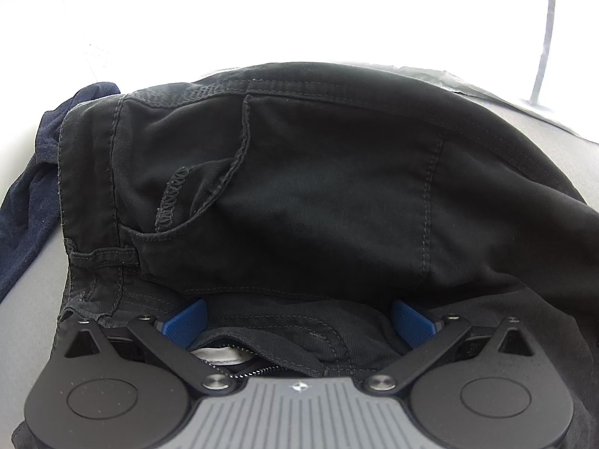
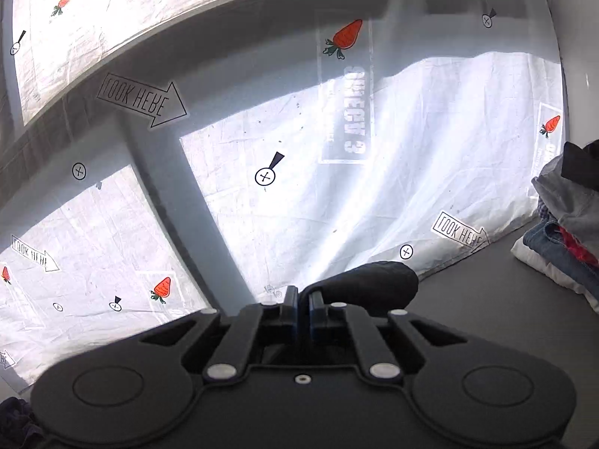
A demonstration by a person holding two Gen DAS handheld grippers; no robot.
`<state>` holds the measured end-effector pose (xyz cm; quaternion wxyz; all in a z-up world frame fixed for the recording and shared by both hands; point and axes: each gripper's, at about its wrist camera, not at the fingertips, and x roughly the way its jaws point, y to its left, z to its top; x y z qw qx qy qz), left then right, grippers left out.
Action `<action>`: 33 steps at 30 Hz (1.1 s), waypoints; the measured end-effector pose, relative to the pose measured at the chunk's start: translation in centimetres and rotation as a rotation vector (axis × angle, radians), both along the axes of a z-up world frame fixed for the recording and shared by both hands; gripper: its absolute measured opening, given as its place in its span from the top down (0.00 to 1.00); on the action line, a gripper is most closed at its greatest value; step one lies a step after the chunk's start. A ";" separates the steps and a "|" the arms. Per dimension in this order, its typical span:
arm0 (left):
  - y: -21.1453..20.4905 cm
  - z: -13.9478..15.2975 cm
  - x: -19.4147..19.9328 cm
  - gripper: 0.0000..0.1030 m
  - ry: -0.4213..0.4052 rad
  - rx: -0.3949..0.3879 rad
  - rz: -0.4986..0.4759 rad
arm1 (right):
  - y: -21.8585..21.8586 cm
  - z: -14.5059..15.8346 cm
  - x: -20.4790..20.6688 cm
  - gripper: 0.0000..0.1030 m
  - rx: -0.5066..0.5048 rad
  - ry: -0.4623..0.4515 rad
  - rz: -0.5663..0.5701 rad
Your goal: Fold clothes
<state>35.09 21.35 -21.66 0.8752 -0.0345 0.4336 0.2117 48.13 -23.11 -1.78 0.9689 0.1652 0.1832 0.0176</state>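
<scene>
Black trousers (image 1: 318,187) lie on the grey table and fill the left wrist view, with a pocket opening and waistband seams showing. My left gripper (image 1: 299,321) is open, its blue pads (image 1: 187,321) wide apart just above the waistband and zipper. My right gripper (image 2: 303,310) is shut on a fold of the black trousers (image 2: 374,280), which bulges out to the right of the fingers above the table.
A navy garment (image 1: 26,187) lies left of the trousers. A stack of folded clothes (image 2: 561,232) sits at the right on the grey table (image 2: 486,299). A white printed sheet (image 2: 337,187) covers the window behind.
</scene>
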 end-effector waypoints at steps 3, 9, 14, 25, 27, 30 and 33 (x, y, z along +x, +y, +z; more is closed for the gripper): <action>-0.1 0.0 0.0 0.00 -0.006 0.005 0.003 | -4.0 1.8 -2.3 0.96 0.020 -0.069 -0.113; -0.3 0.0 -0.4 0.00 -0.010 0.008 0.008 | -10.2 -6.2 -4.5 0.89 -0.020 0.259 -0.323; -0.3 -0.2 -0.4 0.00 -0.002 0.006 0.005 | -11.3 -14.0 -8.8 0.68 0.012 0.501 -0.412; 0.0 -0.3 0.0 0.00 0.011 0.003 0.009 | -7.5 -16.0 -7.4 0.44 -0.267 0.510 -0.274; 0.0 -0.3 0.1 0.00 0.013 0.002 0.009 | -8.2 -16.4 -6.2 0.41 -0.230 0.520 -0.278; -0.1 -0.3 0.2 0.00 0.018 0.001 0.012 | -10.7 -17.1 -4.8 0.32 -0.078 0.510 -0.319; -0.2 -0.3 0.3 0.00 0.020 0.001 0.017 | -12.5 -17.2 -4.1 0.30 0.048 0.456 -0.337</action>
